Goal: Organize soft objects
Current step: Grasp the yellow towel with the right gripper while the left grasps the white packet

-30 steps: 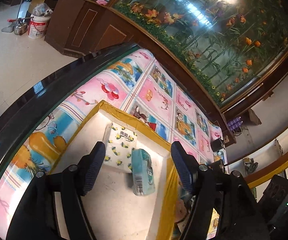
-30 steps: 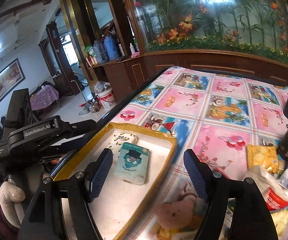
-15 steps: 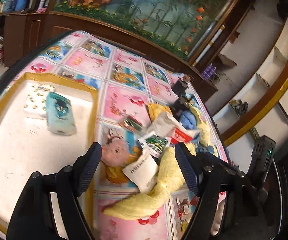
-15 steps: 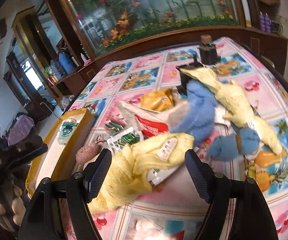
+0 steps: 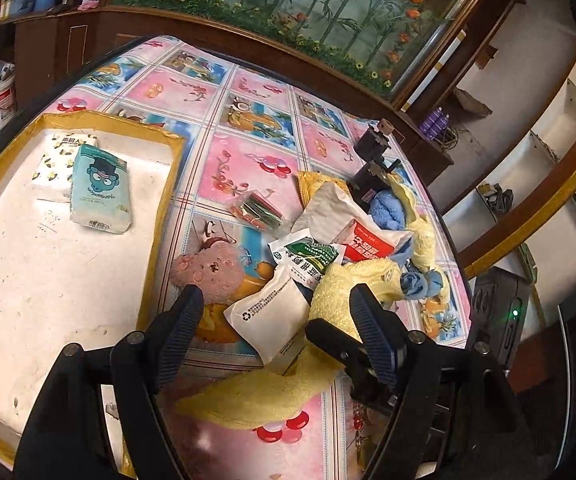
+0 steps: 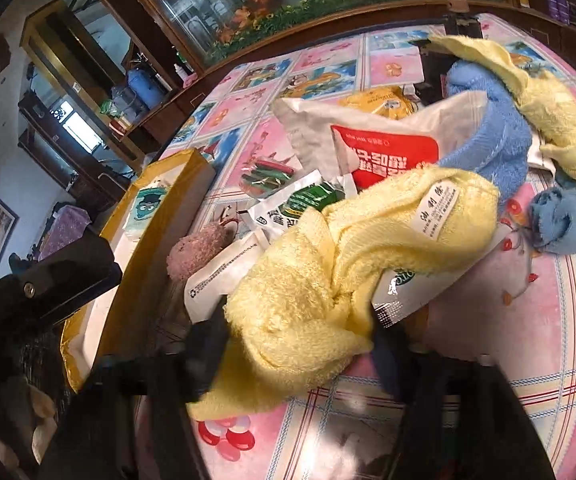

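Evidently the right gripper (image 6: 300,344) straddles the fluffy yellow towel (image 6: 328,280); closure cannot be told. Left gripper (image 5: 276,328) gapes, empty. Next: pinch and lift trayward.

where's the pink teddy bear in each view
Left wrist: the pink teddy bear lies left of centre on the tablecloth, just right of the yellow-rimmed tray, above the left gripper.
Right wrist: the bear shows left of centre, partly hidden, between the tray's wall and the white pouch.
Shared landmark: the teal tissue pack in the tray.
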### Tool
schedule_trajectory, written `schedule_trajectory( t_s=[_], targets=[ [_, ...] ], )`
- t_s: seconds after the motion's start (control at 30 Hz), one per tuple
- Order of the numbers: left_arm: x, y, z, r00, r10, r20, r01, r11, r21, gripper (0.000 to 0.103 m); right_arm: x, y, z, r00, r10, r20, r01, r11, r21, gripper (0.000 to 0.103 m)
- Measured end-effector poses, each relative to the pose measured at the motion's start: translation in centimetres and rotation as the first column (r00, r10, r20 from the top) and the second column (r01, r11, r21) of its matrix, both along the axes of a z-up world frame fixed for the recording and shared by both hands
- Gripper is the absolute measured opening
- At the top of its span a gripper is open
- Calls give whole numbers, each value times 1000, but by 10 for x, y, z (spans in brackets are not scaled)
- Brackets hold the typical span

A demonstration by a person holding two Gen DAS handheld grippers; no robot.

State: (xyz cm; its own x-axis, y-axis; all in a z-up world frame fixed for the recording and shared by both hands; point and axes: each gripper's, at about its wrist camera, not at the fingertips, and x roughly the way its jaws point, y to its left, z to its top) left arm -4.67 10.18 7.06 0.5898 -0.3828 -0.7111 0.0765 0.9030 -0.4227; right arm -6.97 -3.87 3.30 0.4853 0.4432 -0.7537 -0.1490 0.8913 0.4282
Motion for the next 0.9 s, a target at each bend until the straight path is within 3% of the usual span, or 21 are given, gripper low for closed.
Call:
schedule_trajectory(
  t_s=[0.07, 0.2, 0.37, 0.53, 0.67, 0.73, 0.77, 0.8, 0.9],
  targets=[
    [4, -9, -5, 1000, -23, -15, 23, 999, 32, 75, -6, -11, 1, 1000, -12, 7, 12, 999, 32, 46],
    [15, -27, -18, 998, -57, -32, 61, 989, 133, 75, -27, -38, 10, 999, -20, 43, 21, 1000, -18, 47],
    [25, -63, -33, 989, -145, -36, 149, 943, 298, 75, -48, -76, 10, 999, -41, 32, 41, 999, -3, 47],
    [23, -89, -50, 971, -220, -93, 239, 915, 326, 75, -54, -91, 10, 998, -52, 32, 51, 998, 25, 49],
    [13, -109, -58, 964, -251, -88, 265, 867, 423, 76, -52, -89, 9, 999, -42, 30, 41, 998, 36, 49],
    [9, -111, -57, 962, -266, -66, 269, 868, 417, 70, -53, -87, 10, 999, -35, 36, 33, 999, 33, 49],
    [7, -111, -55, 963, -266, -52, 263, 870, 416, 50, -53, -86, 10, 999, -31, 37, 30, 999, 31, 49],
    [6, -111, -53, 960, -277, -49, 273, 876, 397, 43, -53, -84, 11, 999, -27, 40, 26, 999, 29, 48],
    [-1, -108, -48, 957, -287, -36, 281, 894, 348, 40, -55, -83, 12, 998, -23, 53, 23, 1000, 15, 48]
  ],
)
